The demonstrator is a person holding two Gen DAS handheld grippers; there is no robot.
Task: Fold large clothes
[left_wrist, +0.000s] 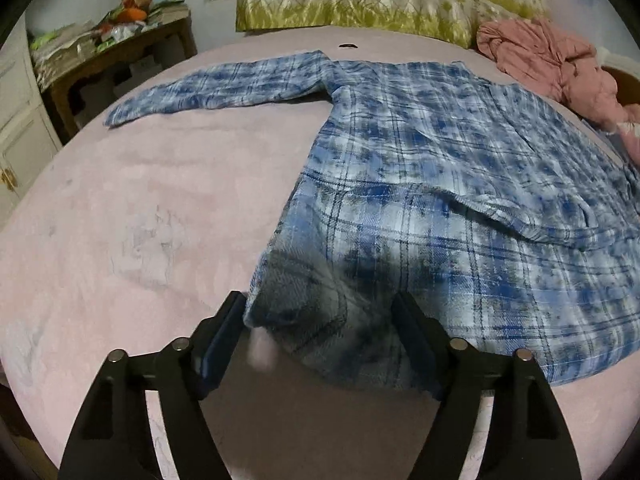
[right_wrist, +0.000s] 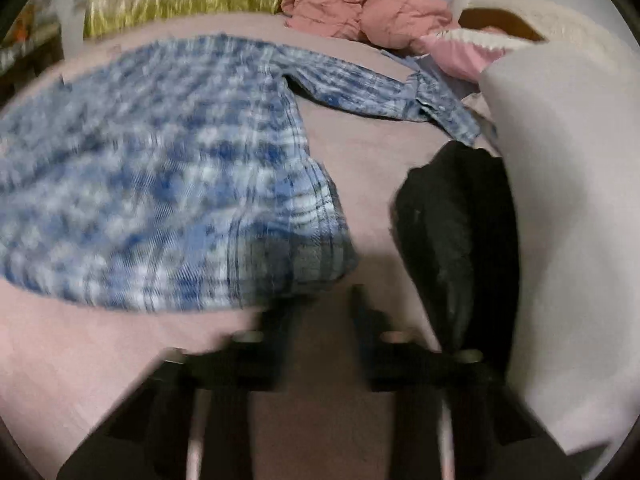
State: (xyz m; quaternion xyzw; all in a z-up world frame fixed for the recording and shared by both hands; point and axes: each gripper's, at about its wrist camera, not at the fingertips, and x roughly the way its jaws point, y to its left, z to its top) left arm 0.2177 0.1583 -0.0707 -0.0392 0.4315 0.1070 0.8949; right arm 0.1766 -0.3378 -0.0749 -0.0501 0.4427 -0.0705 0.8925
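The bed's pale pink plush cover point(left_wrist: 132, 208) carries the large blue-and-white plaid flannel shirt point(left_wrist: 420, 152), spread out with one sleeve stretched toward the far side and its hem nearest the cameras. By the look of it the shirt is light, soft and limp, so it should sag and crease unless taken at two hem corners or along a seam. The left gripper point(left_wrist: 320, 312) stands released astride the hem corner, pads clear; the right gripper point(right_wrist: 320, 312) is blurred, its fingers looking slightly parted and gripping nothing visible.
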